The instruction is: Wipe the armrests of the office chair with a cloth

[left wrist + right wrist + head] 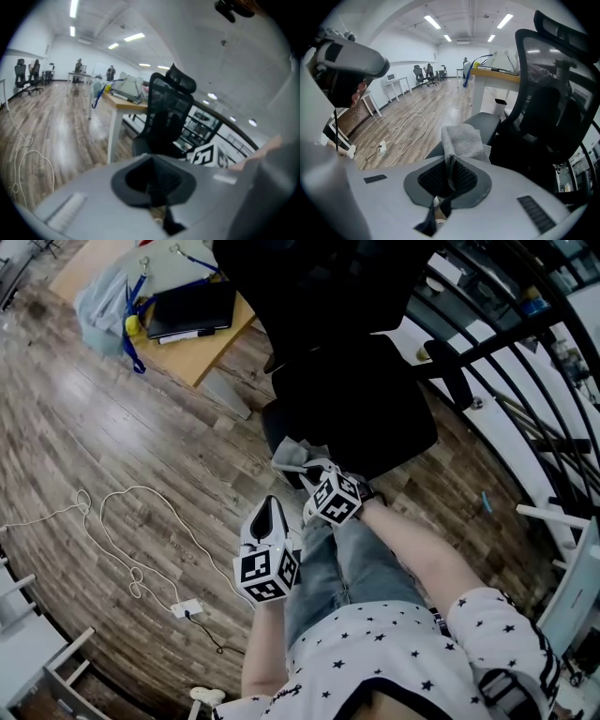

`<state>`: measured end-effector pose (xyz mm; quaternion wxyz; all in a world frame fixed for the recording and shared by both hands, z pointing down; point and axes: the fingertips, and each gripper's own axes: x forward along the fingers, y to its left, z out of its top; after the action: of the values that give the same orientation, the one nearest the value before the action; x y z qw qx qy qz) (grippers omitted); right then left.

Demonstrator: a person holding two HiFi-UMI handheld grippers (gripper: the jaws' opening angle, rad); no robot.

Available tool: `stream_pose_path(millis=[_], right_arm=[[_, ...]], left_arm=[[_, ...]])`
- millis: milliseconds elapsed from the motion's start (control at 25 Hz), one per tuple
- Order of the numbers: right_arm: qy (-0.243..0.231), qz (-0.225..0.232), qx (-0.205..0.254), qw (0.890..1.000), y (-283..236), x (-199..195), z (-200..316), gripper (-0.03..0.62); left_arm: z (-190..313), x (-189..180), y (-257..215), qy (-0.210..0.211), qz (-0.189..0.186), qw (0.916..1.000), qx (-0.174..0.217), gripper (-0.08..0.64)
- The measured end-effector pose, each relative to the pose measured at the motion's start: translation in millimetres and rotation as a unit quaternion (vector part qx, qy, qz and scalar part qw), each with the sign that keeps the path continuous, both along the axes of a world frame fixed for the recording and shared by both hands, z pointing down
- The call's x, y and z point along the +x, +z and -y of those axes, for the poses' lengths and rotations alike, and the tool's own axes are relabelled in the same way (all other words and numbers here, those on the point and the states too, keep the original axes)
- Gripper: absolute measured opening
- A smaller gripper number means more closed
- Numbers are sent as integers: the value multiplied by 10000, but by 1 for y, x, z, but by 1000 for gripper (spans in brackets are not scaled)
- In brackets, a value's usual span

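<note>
Head view, right side: my right gripper (307, 468) reaches to the near corner of the office chair (356, 399). The grey cloth (289, 454) is bunched at its tip, so fabric meets the chair before the tool does.
Head view, left side: my left gripper (271, 509) hangs lower, beside the person's leg and apart from the chair. I judge it is parked out of the way.
Head view, surroundings: a bench (202, 354) stands beyond the chair, and a white cable (122, 495) loops across the floor.
Left gripper view: the jaws are together with nothing between them. The chair and the bench edge are well ahead.
Right gripper view: the jaws are clamped on a fold of the cloth. The rest stands up ahead of them as a loose wiping pad.
Armrest: I take the dark pad (485, 123) just beyond the cloth to be the armrest. I cannot tell whether the cloth touches it.
Stage: my guess is that wiping is only starting.
</note>
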<state>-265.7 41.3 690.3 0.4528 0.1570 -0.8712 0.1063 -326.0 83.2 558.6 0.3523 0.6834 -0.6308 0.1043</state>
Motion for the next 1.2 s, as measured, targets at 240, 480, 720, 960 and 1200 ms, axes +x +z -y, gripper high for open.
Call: stream_pose_path(millis=[240, 480, 720, 960, 1200], right_arm=[[-66, -21, -46, 10000, -1, 9, -19, 26], [-181, -40, -62, 9998, -3, 20, -39, 26], [-189, -148, -92, 9997, 4, 31, -55, 26], [-169, -165, -57, 9997, 1, 31, -55, 26], [50, -56, -2, 10000, -13, 34, -51, 26]], left_arm=[[-6, 7, -1, -4, 29, 10000, -3, 6], [-13, 11, -8, -107, 52, 9999, 37, 6], [-19, 10, -11, -214, 62, 9997, 72, 6], [-20, 11, -14, -131, 71, 9998, 115, 6], [-16, 15, -20, -7, 64, 9998, 168, 6]])
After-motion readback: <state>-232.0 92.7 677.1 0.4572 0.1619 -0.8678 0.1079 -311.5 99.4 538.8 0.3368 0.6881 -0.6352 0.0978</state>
